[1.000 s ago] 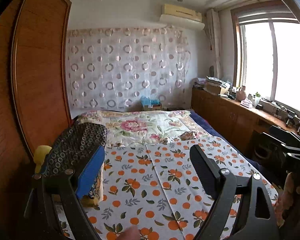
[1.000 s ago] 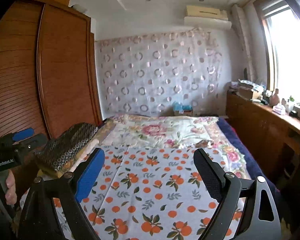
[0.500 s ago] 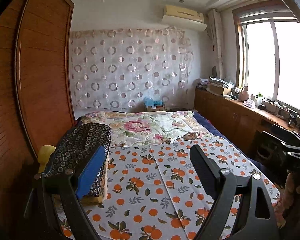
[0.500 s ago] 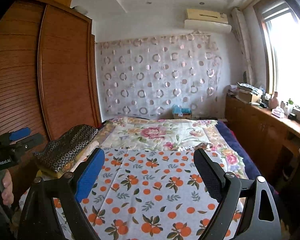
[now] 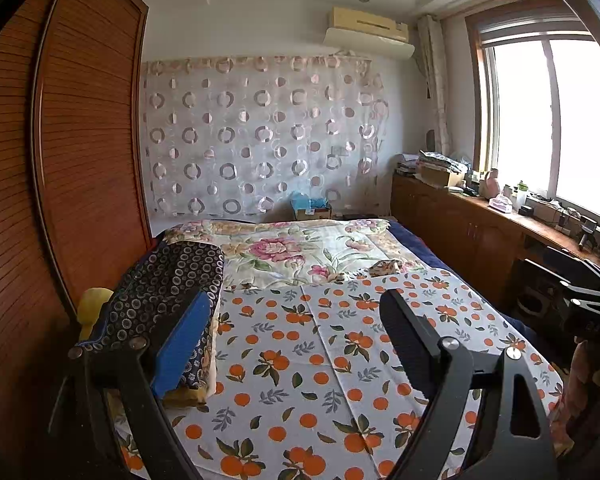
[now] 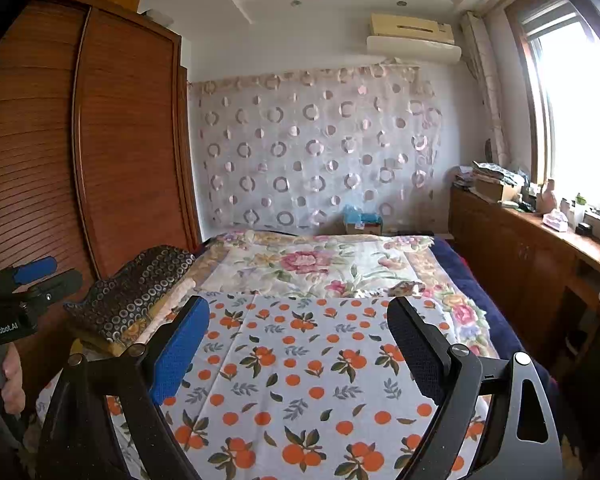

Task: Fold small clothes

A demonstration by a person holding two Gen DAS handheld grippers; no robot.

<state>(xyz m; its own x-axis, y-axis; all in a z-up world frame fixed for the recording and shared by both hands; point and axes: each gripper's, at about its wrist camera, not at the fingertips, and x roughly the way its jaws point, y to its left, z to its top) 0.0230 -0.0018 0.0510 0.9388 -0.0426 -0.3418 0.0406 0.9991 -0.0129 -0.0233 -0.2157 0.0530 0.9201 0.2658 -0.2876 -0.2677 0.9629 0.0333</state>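
Around us the room is crowded but the bed is not; we see a wooden wardrobe (image 5: pixel 80 160) along one side, a circle-patterned curtain (image 5: pixel 260 140) at the head, an air conditioner (image 5: pixel 370 32) above it, and a long cluttered cabinet (image 5: pixel 460 220) beneath the window (image 5: pixel 548 120); one orange-print cloth (image 5: pixel 320 360) lies spread flat over the near half of the bed, with a floral quilt (image 5: pixel 300 248) beyond it; one folded dark ring-patterned garment (image 5: pixel 168 292) sits on a small stack at the wardrobe edge of the bed, just beside the cloth; nothing stands between our tools and the cloth; we hold two grippers, one per hand, both tilted slightly down toward the bed and above the cloth without touching it; the left gripper (image 5: pixel 296 340) has its fingers spread wide with nothing between them; the right gripper (image 6: pixel 300 344) is likewise spread wide and empty; in the right wrist view the left tool shows at the edge, our hand (image 6: pixel 8 380) wrapped round its handle.
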